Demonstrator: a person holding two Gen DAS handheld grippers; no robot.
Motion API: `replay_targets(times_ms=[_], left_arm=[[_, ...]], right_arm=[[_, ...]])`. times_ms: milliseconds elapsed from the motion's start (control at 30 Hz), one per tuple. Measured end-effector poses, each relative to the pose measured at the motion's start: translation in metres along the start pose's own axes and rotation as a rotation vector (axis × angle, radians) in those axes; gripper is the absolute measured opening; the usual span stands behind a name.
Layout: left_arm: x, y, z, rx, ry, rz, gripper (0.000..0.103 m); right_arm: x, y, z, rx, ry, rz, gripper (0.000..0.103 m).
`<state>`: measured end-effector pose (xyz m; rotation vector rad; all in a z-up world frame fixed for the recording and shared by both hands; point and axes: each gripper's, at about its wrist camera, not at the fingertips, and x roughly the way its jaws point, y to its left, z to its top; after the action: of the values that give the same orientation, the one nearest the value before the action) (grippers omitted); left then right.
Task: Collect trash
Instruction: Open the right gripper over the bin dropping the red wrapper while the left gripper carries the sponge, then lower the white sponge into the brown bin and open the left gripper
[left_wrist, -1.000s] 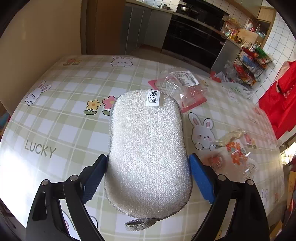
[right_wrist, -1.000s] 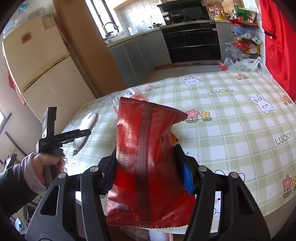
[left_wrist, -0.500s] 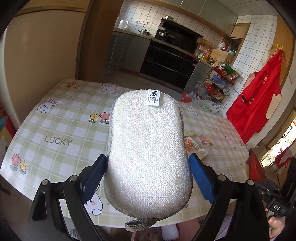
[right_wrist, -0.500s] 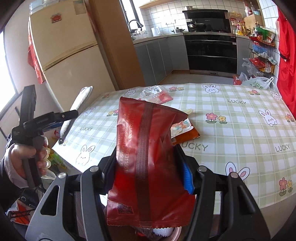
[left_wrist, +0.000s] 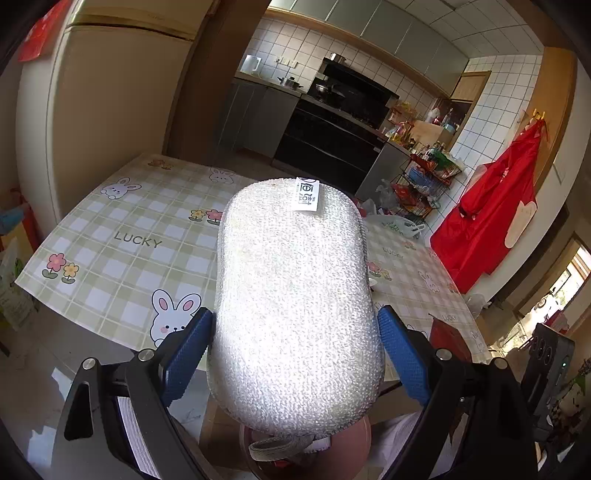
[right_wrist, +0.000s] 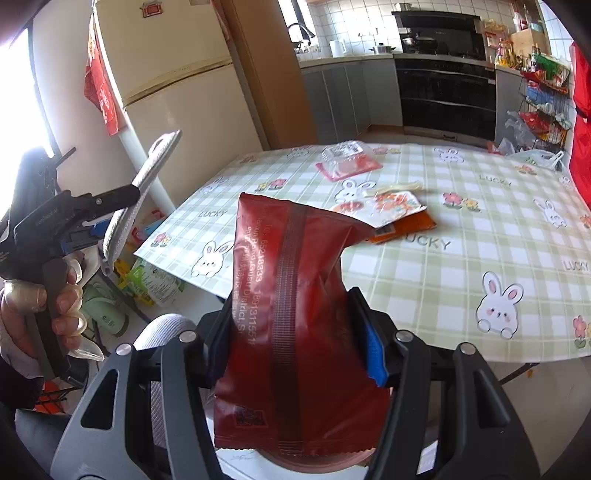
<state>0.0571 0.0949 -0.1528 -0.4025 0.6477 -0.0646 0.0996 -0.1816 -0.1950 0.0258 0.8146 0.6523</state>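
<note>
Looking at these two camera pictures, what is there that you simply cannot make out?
- Left wrist view: the white scrubbing pad in the left claw covers the table's middle.
- Both views: a pinkish round rim below the claws is mostly covered by the pad and the red packet; its contents cannot be seen.
- Right wrist view: the printing on the clear wrapper is too small to read.

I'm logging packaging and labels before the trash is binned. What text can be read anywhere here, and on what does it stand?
"LUCKY": printed repeatedly on the checked tablecloth.
"189131551" and "District": white print on the red wrapper in the right gripper; the rest is too distorted.
White tag on the sponge pad in the left gripper: Chinese characters, not surely readable.
Table wrappers: too small.
</note>
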Motion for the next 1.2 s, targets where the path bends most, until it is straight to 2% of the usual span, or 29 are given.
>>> replay_targets(times_ms=[333,633,767,1067,1200], left_arm=[[-0.011,0.005,-0.011,0.008,0.001,-0.002,0.088],[0.003,0.009,-0.012,-0.005,0.024,0.000,0.088],[0.008,0.005,-0.014,0.013,0.041,0.000,0.088],[0.022,-0.016,-0.025,0.073,0.094,-0.034,0.088],[0.031,-0.029,-0.034,0.105,0.138,-0.059,0.088]], right_arm=[[0.003,0.005,-0.010,-0.001,0.024,0.000,0.063],[0.008,-0.001,-0.007,0.016,0.013,-0.004,0.076],[0.001,-0.005,-0.004,0.037,-0.046,-0.039,0.097],[-0.031,-0.027,-0.001,0.118,-0.256,-0.149,0.097],[-0.043,-0.041,0.000,0.146,-0.301,-0.205,0.097]])
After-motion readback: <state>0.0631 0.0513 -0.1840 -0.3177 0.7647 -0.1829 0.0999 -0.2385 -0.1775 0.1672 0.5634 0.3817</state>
